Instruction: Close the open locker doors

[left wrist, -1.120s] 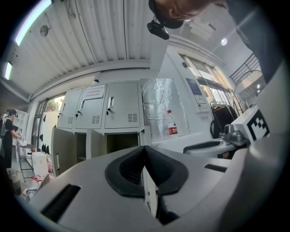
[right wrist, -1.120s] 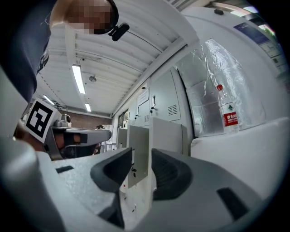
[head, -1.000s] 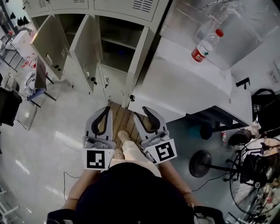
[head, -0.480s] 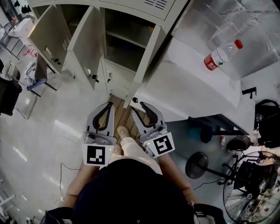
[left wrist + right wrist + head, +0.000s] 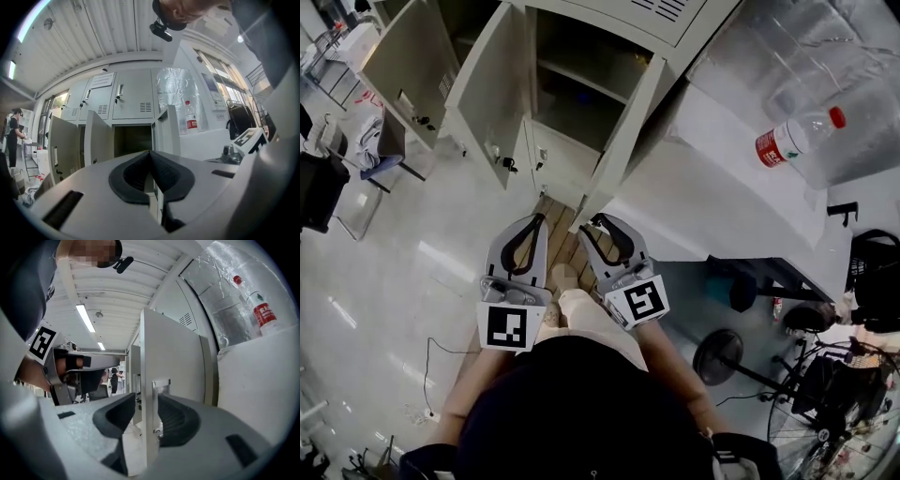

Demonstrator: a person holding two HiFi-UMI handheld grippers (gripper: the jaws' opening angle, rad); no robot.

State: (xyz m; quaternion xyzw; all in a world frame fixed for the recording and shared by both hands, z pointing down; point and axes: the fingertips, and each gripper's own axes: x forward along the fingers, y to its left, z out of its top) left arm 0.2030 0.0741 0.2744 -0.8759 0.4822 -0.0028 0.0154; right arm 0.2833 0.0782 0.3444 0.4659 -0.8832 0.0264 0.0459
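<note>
Right now my left gripper (image 5: 150,153) has its jaws pressed together at the tips with nothing between them; it points toward the lockers (image 5: 126,101), whose dark open compartment sits at the centre of its view. My right gripper (image 5: 146,398) has its jaws apart, and they have just been opening. The free edge of the nearest locker door (image 5: 176,366) stands upright between them, its small latch plate (image 5: 160,384) just beside the right-hand pad, with a visible gap on the left-hand side, so neither pad presses. In the head view both grippers sit side by side at the centre; a second open door (image 5: 492,80) and a third open door (image 5: 408,56) swing out at the upper left. A water bottle (image 5: 797,139) lies on the white counter (image 5: 712,197) at the upper right.
</note>
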